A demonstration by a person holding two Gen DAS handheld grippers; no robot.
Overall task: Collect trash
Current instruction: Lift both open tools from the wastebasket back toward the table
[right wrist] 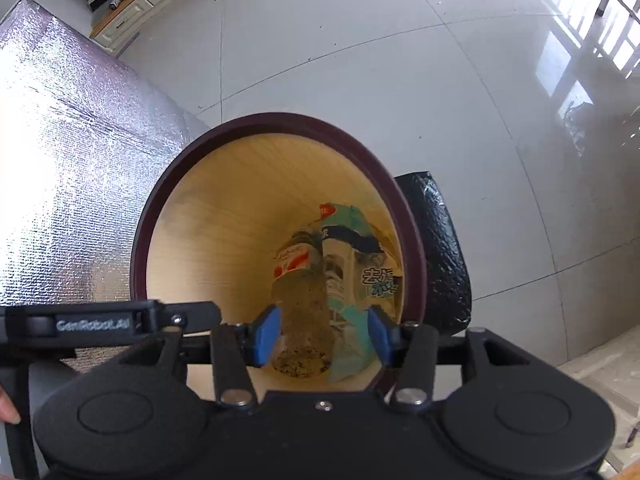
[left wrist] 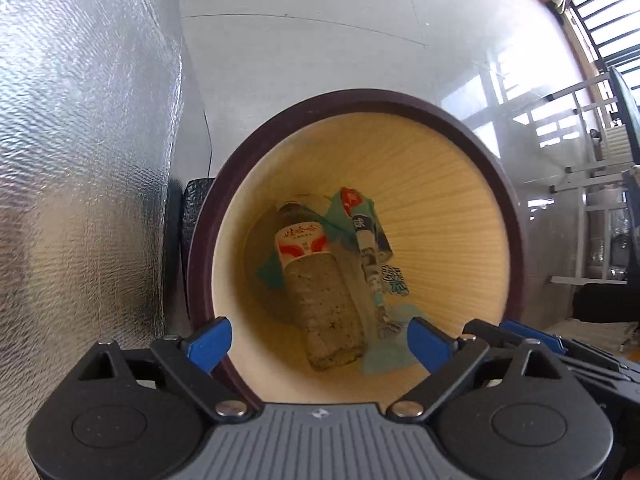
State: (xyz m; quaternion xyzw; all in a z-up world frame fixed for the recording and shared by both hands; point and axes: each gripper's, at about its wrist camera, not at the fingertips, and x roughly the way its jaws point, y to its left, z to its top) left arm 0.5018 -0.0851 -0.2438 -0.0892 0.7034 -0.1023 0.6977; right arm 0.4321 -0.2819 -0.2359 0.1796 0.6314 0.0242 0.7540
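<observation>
Left wrist view: the camera looks steeply down into a round waste bin (left wrist: 516, 216) with a dark maroon rim and a pale wood-grain inside wall. At the bottom lie a plastic bottle (left wrist: 320, 292) with a red and white label, a teal and white wrapper (left wrist: 362, 216) leaning beside it, and what looks like a thin tube (left wrist: 370, 264) across the wrapper. The left gripper (left wrist: 320, 340) hangs over the near rim with its blue pads (left wrist: 210, 342) spread wide apart and nothing between them; the bottle sits far below, not in the grip. A silver quilted foil sheet (left wrist: 88, 160) fills the left side, and a black object (left wrist: 196, 216) stands just beside the bin on a pale tiled floor (left wrist: 320, 40).

Right wrist view: the same bin (right wrist: 138, 240) from the other side, with the bottle (right wrist: 304, 308) and the wrapper (right wrist: 352, 264) lying touching at the bottom. The right gripper (right wrist: 324, 334) hovers above the opening, jaws partly apart. The trash appears between its pads (right wrist: 268, 334) only because it lies far beneath; nothing is gripped. The left gripper's arm (right wrist: 100, 322) crosses the left edge, and the black object (right wrist: 436, 248) stands to the right of the bin.

Judgement: the drop looks done, with both pieces already in the bin. To finish this step well, both grippers should lift straight up clear of the rim before swinging away, so neither knocks the bin or the other gripper close alongside.
</observation>
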